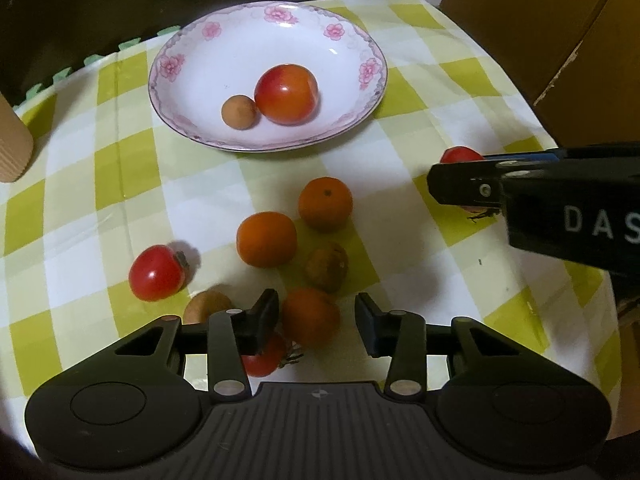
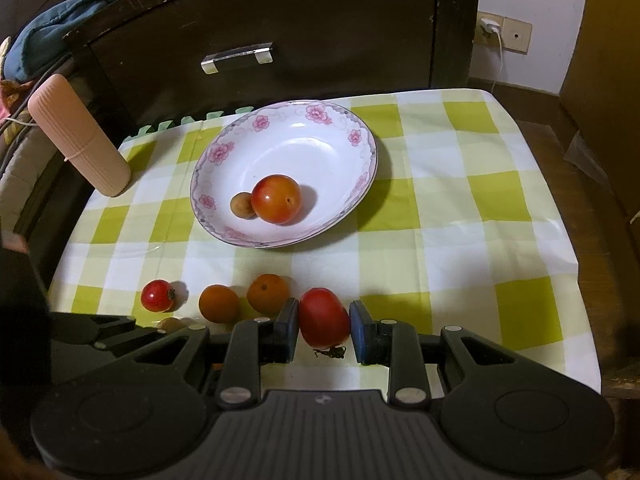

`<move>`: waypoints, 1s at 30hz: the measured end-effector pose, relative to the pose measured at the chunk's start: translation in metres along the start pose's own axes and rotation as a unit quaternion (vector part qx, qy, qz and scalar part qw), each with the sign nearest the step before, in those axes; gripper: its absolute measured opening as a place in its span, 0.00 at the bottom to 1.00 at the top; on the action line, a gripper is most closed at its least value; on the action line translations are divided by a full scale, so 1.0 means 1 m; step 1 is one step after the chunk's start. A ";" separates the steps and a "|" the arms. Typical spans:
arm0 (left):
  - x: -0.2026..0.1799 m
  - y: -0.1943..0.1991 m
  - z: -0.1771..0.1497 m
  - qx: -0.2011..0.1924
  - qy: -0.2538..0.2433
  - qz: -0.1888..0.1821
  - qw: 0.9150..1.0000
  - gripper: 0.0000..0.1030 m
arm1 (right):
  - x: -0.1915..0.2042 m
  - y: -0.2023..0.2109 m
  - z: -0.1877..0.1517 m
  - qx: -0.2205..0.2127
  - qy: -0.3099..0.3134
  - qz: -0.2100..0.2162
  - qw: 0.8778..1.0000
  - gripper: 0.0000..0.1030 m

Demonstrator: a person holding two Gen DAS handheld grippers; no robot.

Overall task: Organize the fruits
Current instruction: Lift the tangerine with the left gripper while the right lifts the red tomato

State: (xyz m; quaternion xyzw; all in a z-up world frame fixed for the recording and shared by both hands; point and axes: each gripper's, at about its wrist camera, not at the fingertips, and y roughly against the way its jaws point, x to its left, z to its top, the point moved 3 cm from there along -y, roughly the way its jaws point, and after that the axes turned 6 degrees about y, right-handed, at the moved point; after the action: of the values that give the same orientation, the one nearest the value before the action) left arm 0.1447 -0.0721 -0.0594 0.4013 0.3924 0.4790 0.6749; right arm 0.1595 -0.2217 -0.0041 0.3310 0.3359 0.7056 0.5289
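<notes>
A white floral plate (image 1: 200, 128) (image 2: 352, 148) holds a large tomato (image 1: 286, 94) (image 2: 276, 199) and a small brown longan (image 1: 239, 112) (image 2: 242, 205). On the checked cloth lie three oranges (image 1: 325, 203) (image 1: 266, 239) (image 1: 310, 316), a brown fruit (image 1: 327, 266), a longan (image 1: 206, 306) and small tomatoes (image 1: 157, 273) (image 1: 262, 360). My left gripper (image 1: 316, 320) is open above an orange. My right gripper (image 2: 324, 326) is shut on an elongated red tomato (image 2: 323, 317) (image 1: 460, 156) at the cloth.
A ribbed beige cylinder (image 2: 78, 136) (image 1: 12, 140) stands at the cloth's left edge. A dark cabinet with a metal handle (image 2: 237, 57) is behind the table. The table edges are close on the right and front.
</notes>
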 end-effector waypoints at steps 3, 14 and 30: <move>-0.006 0.003 -0.005 0.001 -0.012 0.000 1.000 0.50 | 0.001 0.001 0.000 -0.001 0.001 0.000 1.000 0.26; -0.010 -0.002 -0.006 -0.002 -0.015 0.018 1.000 0.42 | 0.000 0.000 -0.002 0.002 0.004 -0.002 1.000 0.26; 0.006 0.017 0.007 -0.021 0.030 -0.018 0.999 0.38 | 0.000 0.004 0.002 -0.012 0.003 -0.006 1.000 0.26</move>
State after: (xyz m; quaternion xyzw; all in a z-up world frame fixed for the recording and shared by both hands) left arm 0.1471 -0.0640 -0.0417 0.3655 0.4093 0.4867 0.6797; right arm 0.1596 -0.2226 0.0003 0.3210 0.3311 0.7074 0.5357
